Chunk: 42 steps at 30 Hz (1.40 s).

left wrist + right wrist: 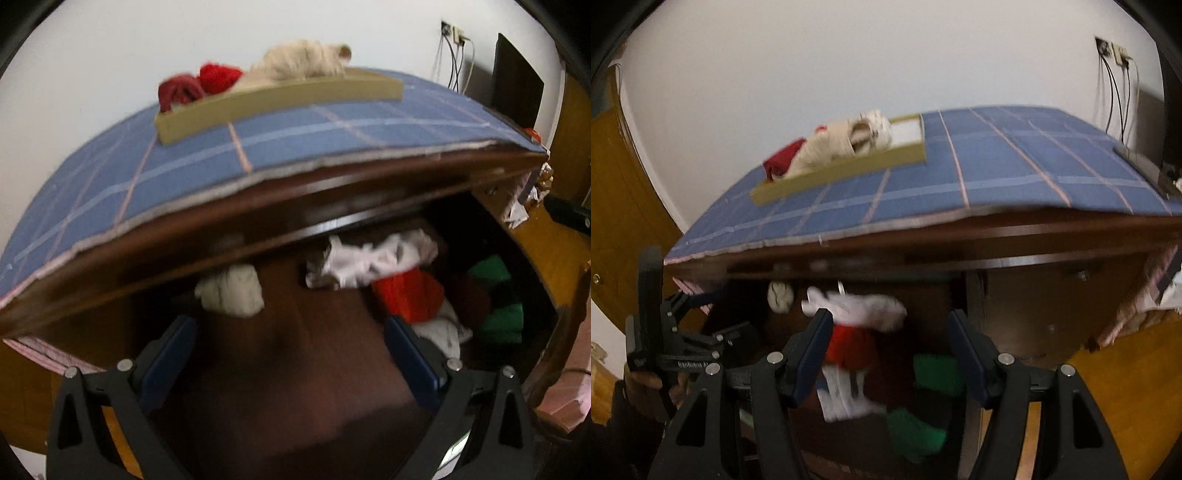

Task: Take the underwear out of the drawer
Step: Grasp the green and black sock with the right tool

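The underwear lies loose in the open drawer (280, 369) under the front edge of the desk (332, 184). At the far side of the drawer is a crumpled white piece (373, 260), and just in front of it, touching, a bright red piece (406, 295). Nearer still lies another white piece (443, 330), and to the right are green pieces (502, 317) with something dark between them. A cream bundle (232, 290) sits apart on the left, just under the desk's edge. The drawer's brown floor is bare between that bundle and the heap.

The left tool (291, 332) hangs over the bare middle of the drawer with its blue pads wide apart and nothing between them. Its right pad is just beside the red and white pieces, though blur hides whether it touches them. The right tool (888, 339) is tilted down over the heap, also spread open and grasping nothing. In the right wrist view, the red, white and green pieces show in the gap below it.

On top, a blue checked cloth (295, 125) covers the desk. A shallow beige tray (280, 99) rests on it, holding a cream garment (303, 61) and two red ones (199, 85). Behind is a pale wall with sockets and hanging cables (456, 55) at the far right.
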Available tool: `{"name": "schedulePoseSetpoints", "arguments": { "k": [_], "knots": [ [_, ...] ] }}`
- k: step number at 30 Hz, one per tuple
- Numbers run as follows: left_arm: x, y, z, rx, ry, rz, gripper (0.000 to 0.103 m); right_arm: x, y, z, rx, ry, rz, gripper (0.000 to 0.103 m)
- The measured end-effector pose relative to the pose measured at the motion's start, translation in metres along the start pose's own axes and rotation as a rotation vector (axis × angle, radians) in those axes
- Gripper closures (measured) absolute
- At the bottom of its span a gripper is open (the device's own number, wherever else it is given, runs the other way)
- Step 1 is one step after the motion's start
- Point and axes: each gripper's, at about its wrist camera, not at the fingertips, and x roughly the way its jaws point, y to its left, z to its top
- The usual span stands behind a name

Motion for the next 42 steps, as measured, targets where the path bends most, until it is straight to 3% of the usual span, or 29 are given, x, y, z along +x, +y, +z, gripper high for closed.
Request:
{"name": "schedulePoseSetpoints", "arguments": {
  "k": [6, 9, 10, 17, 23, 29, 33, 39, 42],
  "knots": [
    [0.015, 0.011, -0.014, -0.03, 0.098, 0.018, 0.0, 0.025, 0.009, -0.027, -0.097, 0.168, -0.103, 0.037],
    [0.017, 0.017, -0.016, -0.045, 0.107, 0.025, 0.0, 0.042, 0.004, -0.038, -0.051, 0.261, -0.098, 0.062],
    [0.017, 0.019, -0.016, -0.051, 0.107, 0.023, 0.0, 0.047, 0.003, -0.041, -0.034, 0.284, -0.096, 0.064],
    [0.027, 0.028, -0.014, -0.063, 0.135, 0.02, 0.0, 0.072, -0.005, -0.052, -0.017, 0.397, -0.137, 0.065],
    [0.032, 0.027, -0.013, -0.062, 0.154, -0.008, 0.0, 0.087, 0.005, -0.048, -0.078, 0.449, -0.175, 0.066],
    [0.028, 0.026, -0.01, -0.053, 0.148, -0.028, 0.0, 0.097, 0.008, -0.038, -0.09, 0.47, -0.111, 0.066],
    [0.03, 0.023, -0.008, -0.06, 0.158, -0.057, 0.0, 0.106, 0.007, -0.039, 0.012, 0.511, 0.059, 0.066],
    [0.027, 0.02, -0.009, -0.039, 0.167, -0.061, 0.0, 0.1, 0.022, -0.046, 0.022, 0.516, 0.274, 0.066],
    [0.028, 0.019, -0.008, -0.024, 0.167, -0.058, 0.0, 0.087, 0.012, -0.042, 0.038, 0.475, 0.19, 0.066]
  ]
}}
